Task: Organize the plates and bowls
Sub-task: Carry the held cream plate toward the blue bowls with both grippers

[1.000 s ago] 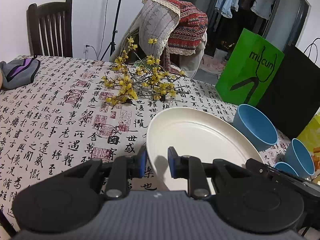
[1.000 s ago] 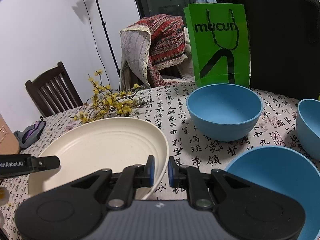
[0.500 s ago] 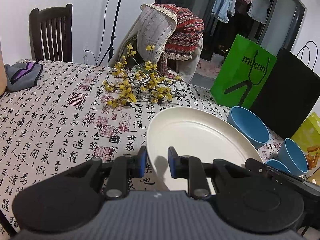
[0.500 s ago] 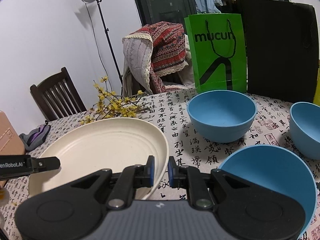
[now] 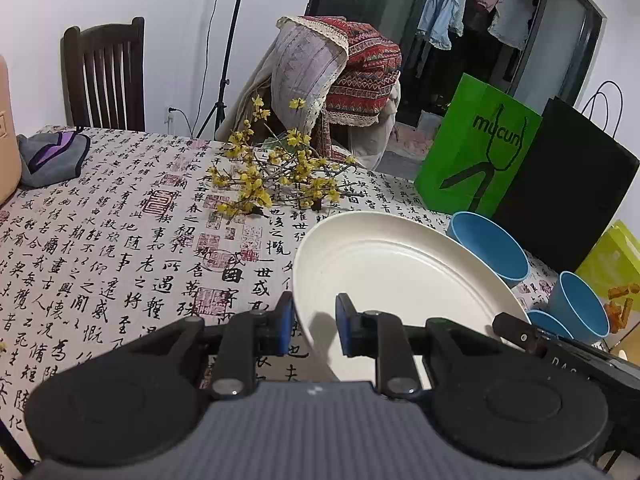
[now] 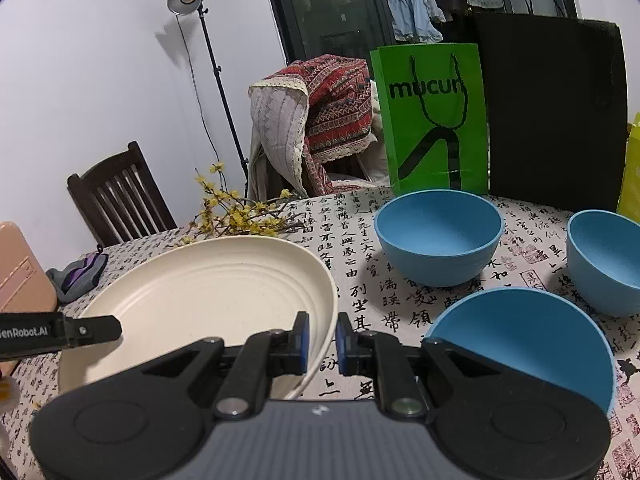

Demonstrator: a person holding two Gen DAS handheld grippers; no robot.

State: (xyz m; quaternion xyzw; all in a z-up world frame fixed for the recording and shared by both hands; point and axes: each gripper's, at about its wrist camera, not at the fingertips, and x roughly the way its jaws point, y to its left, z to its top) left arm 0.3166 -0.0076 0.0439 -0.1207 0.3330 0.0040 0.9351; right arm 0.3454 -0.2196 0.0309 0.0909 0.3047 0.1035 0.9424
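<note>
Two handheld grippers are holding one cream plate [image 5: 400, 272] by opposite edges above a table [image 5: 100, 240] covered in a cloth printed with black calligraphy. The left gripper [image 5: 314, 326] is pinching the plate's near left rim, its blue pads narrowed onto the edge. The right gripper [image 6: 320, 340] is clamping the plate's right rim, its jaws nearly closed on the thin edge. The plate is sitting tilted, its far side over the cloth. Three blue bowls are standing on the table to the right of the plate: a far bowl [image 6: 438, 240] in front of a green bag [image 6: 434, 120], a right bowl [image 6: 604, 260] near the picture's edge, and a near bowl [image 6: 524, 340] just beside the right gripper. A black bag [image 6: 552, 108] is standing next to the green one. Yellow flowering twigs [image 5: 276, 176] are lying on the cloth beyond the plate. A dark wooden chair [image 5: 104, 80] and a chair draped with patterned cloth [image 5: 340, 76] are standing behind the table.
</note>
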